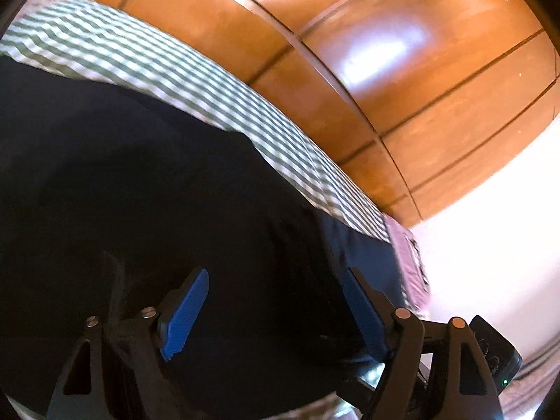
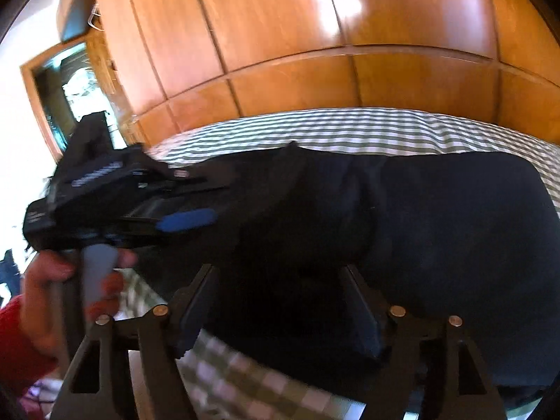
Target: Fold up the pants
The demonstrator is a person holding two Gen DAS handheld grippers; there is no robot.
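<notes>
Dark navy pants (image 1: 157, 192) lie on a green-and-white checked bed cover (image 1: 182, 73). In the left wrist view my left gripper (image 1: 276, 280) is open just above the fabric, its blue pads (image 1: 185, 315) wide apart with nothing between them. In the right wrist view the pants (image 2: 437, 217) stretch across the bed, and my right gripper (image 2: 280, 280) is open over their near edge. The left gripper (image 2: 196, 217) also shows there at the pants' left end, held by a hand in a red sleeve.
Wooden wardrobe panels (image 2: 297, 52) stand behind the bed. A doorway or mirror (image 2: 66, 91) is at the left. A pink patterned cloth (image 1: 409, 262) lies at the bed's edge. A white wall (image 1: 490, 227) is on the right.
</notes>
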